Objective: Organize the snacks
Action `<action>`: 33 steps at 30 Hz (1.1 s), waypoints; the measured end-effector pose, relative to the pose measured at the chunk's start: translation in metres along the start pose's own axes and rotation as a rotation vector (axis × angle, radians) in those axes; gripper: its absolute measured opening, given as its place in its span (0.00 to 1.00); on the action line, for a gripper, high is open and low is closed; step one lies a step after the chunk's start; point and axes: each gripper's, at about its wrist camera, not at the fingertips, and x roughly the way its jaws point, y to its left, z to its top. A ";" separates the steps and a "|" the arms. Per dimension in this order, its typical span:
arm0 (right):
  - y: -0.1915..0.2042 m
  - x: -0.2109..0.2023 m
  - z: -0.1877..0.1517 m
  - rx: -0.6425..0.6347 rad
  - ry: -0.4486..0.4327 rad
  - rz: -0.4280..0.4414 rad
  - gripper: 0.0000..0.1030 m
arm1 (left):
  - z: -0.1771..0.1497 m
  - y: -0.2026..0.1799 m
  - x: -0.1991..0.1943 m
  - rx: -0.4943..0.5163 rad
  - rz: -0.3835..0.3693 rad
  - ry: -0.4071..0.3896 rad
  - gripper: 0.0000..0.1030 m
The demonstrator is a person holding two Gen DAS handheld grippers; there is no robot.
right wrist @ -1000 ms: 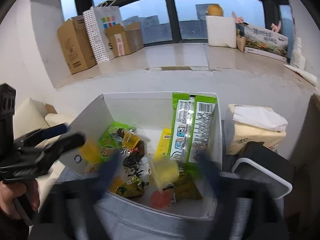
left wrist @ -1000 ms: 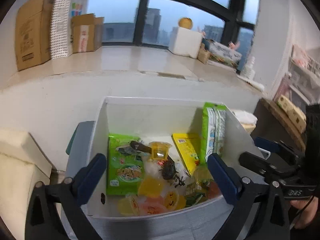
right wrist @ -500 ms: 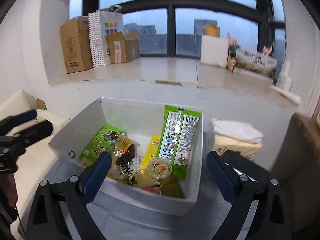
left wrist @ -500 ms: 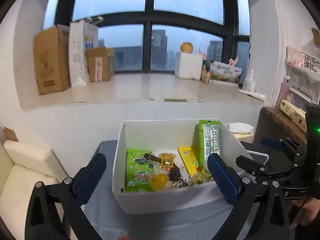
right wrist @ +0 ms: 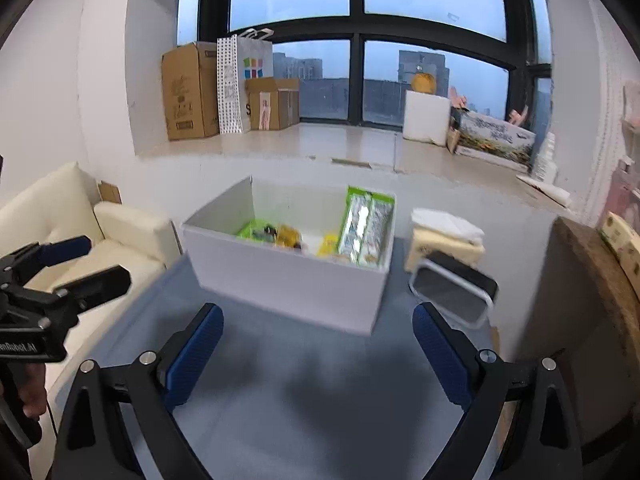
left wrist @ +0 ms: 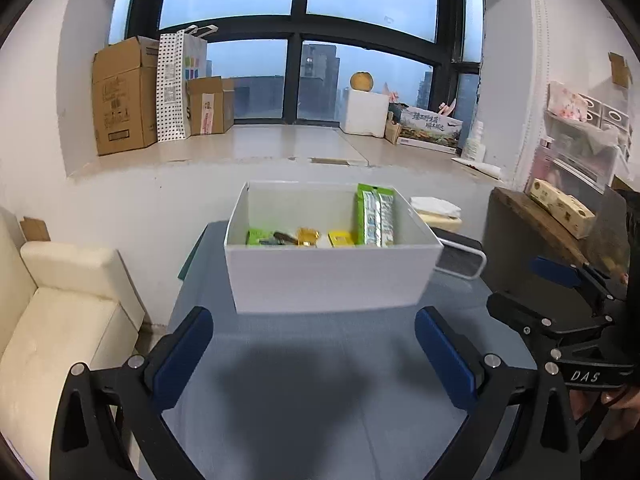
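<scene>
A white box (left wrist: 332,276) (right wrist: 288,280) stands at the far end of a grey-blue table (left wrist: 304,392) (right wrist: 312,400). Inside it a tall green snack pack (left wrist: 376,216) (right wrist: 365,228) leans on the right wall, with a yellow packet (left wrist: 341,239), a flat green packet (left wrist: 256,237) and jelly cups (right wrist: 289,235) low beside it. My left gripper (left wrist: 314,354) is open and empty, well in front of the box. My right gripper (right wrist: 318,350) is also open and empty, likewise short of the box. Each gripper also shows at the other view's edge.
A black tray with a white frame (right wrist: 454,290) and a tissue pack (right wrist: 446,234) sit right of the box. A cream sofa (left wrist: 52,320) is at the left, a wooden shelf (left wrist: 536,220) at the right. Cardboard boxes (left wrist: 124,96) line the window sill.
Both grippers have pulled back and away from the box, which now looks smaller and farther. The snacks inside are now mostly hidden by its front wall.
</scene>
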 end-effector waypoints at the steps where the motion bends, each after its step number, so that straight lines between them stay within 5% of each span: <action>1: 0.000 -0.006 -0.006 0.019 0.007 -0.001 0.95 | -0.005 -0.002 -0.005 -0.004 -0.005 0.003 1.00; 9: -0.007 -0.045 -0.041 0.225 0.004 -0.023 0.95 | -0.029 -0.021 -0.026 0.029 -0.005 0.032 1.00; 33: -0.003 -0.069 -0.045 0.230 -0.005 -0.024 0.95 | -0.025 -0.023 -0.040 0.031 -0.014 0.014 1.00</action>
